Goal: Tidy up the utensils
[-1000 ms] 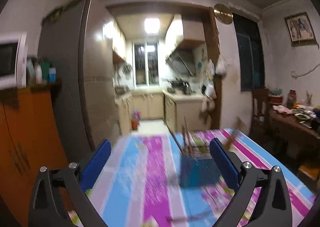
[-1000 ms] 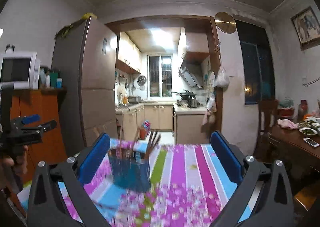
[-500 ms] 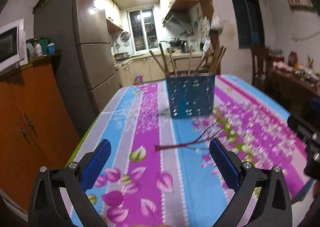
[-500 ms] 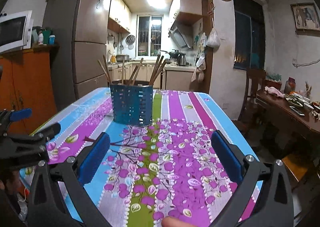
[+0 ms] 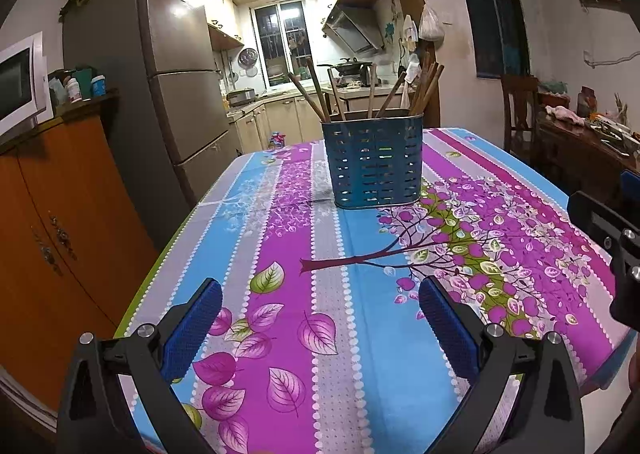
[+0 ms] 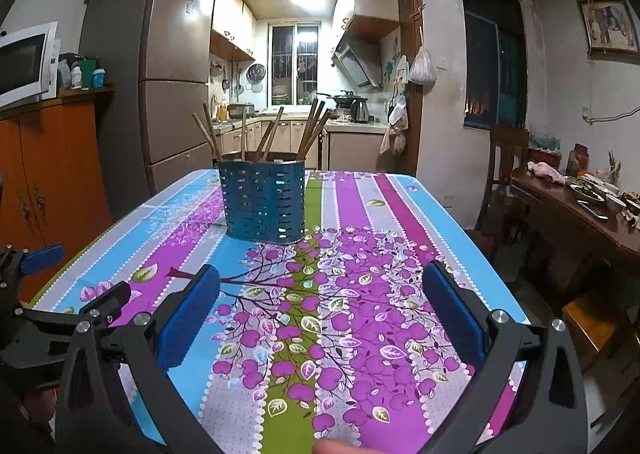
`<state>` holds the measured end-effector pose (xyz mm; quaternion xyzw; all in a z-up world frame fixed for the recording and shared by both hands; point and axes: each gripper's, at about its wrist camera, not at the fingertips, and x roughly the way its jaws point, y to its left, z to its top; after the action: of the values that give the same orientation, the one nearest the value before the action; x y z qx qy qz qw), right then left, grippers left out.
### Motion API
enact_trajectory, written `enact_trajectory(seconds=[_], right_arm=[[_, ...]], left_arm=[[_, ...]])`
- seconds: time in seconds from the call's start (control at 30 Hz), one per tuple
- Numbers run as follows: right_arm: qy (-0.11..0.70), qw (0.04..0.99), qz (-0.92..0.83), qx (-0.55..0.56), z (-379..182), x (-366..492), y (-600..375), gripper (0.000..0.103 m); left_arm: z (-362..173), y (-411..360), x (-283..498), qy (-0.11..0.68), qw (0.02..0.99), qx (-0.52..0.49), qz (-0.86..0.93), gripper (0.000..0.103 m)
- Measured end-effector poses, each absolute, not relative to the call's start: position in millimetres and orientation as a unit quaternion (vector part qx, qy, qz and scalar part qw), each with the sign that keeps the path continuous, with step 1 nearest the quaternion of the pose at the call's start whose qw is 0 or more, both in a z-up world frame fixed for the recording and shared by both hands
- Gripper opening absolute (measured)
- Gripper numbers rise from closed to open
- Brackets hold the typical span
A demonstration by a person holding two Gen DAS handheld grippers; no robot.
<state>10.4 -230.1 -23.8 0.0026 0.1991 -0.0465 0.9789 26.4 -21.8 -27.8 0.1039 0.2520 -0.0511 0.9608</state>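
Chopsticks [image 5: 316,92] fanned upright in blue perforated holder [image 5: 374,162], set toward far end of floral tablecloth [image 5: 288,254]; nothing else loose on cloth near holder. Left gripper [image 5: 318,324] poised over near edge, well short of holder, blue pads [image 5: 192,328] spread wide and gripping nothing. Right gripper [image 6: 320,312] likewise wide apart and empty, also well short of holder [image 6: 264,202].

Sticks judged light, stiff and thin, likely smooth wood and prone to slip or pivot between pads; best pinched on exposed upper shaft above holder's rim, one or a small bundle at a time, pads square across the shaft. Holder judged light sheet metal, rigid, liable to slide or tip on cloth if sticks dragged sideways; steadying by its wall with the other gripper advisable.

From left wrist: holder seen nearer and right of centre, slots and sticks [image 5: 426,88] leaning at right end clear; part of right gripper's frame intruding at right edge. From right wrist: holder left of centre, sticks [image 6: 316,126] in two loose clusters, left gripper's body low at left of holder, fingertip at bottom edge, second table with dishes [image 6: 588,194] far right of holder.
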Motion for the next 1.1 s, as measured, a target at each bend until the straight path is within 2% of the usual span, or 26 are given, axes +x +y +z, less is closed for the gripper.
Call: enact_trajectory(seconds=[0.43,0.53,0.63,1.1], right_arm=[[0.201,0.979,-0.044,0.002,-25.1,8.5,-229.2,0.098],[0.2,0.979,-0.044,0.001,-25.0,8.6,-229.1,0.098],[0.201,0.978,-0.045,0.003,-25.5,9.2,-229.9,0.098],[0.209,0.977,-0.048,0.013,-30.0,11.8,-234.4,0.098]], left_arm=[[-30.2,-21.5,27.3,0.247,0.963,0.098,-0.043,0.098],[-30.7,-20.6,27.7,0.244,0.965,0.096,-0.034,0.091],[-30.7,-19.7,29.3,0.246,0.964,0.092,-0.036,0.089],[-36.0,-23.2,29.2,0.254,0.961,0.101,-0.049,0.088]])
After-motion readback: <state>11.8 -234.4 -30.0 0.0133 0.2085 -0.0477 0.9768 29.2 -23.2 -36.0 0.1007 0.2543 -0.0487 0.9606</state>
